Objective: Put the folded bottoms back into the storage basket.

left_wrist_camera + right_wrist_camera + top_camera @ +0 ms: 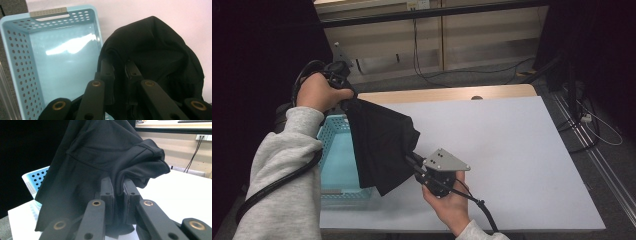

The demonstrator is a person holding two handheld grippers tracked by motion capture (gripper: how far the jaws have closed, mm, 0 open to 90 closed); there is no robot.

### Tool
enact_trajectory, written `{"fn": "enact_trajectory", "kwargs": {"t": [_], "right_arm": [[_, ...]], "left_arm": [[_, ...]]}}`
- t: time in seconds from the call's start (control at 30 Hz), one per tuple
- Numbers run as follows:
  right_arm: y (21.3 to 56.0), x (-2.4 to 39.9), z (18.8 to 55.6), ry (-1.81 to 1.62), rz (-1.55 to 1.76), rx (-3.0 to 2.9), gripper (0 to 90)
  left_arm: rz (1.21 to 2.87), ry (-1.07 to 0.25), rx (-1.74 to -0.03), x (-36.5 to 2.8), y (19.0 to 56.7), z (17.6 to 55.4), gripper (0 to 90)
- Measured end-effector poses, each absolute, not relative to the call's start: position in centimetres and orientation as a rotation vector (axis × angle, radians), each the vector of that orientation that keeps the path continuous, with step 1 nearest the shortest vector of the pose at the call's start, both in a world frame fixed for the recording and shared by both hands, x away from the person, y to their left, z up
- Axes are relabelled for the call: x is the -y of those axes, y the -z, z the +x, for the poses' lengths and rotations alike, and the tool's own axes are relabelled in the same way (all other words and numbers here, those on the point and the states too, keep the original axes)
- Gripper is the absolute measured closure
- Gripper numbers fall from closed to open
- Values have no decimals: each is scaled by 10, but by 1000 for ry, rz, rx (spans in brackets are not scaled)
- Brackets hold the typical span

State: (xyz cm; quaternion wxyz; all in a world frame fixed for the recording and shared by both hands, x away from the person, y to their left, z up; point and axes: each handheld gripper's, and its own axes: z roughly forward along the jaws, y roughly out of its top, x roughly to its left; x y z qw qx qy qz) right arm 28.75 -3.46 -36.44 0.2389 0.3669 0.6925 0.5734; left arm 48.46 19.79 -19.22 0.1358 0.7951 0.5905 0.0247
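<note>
I have the black garment hanging in the air over the bench's near left part, stretched between both claws, its lower folds draped above the blue perforated basket at the left edge. Left claw is clamped on the upper corner of the cloth; right claw is pinched shut on a bunched fold lower down. Risk: the right grip takes only a thin fold, so a tug could pull it free. The hanging hem may also snag the basket rim and drag the basket off the edge.
</note>
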Motion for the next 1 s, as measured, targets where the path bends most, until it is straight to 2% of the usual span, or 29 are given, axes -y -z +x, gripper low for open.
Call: {"fn": "enact_trajectory", "kwargs": {"t": [1.0], "right_arm": [[358,-1,294,-1585,948,-1934,813]], "left_arm": [[2255,-81,-1770,-239,186,488,808]]}}
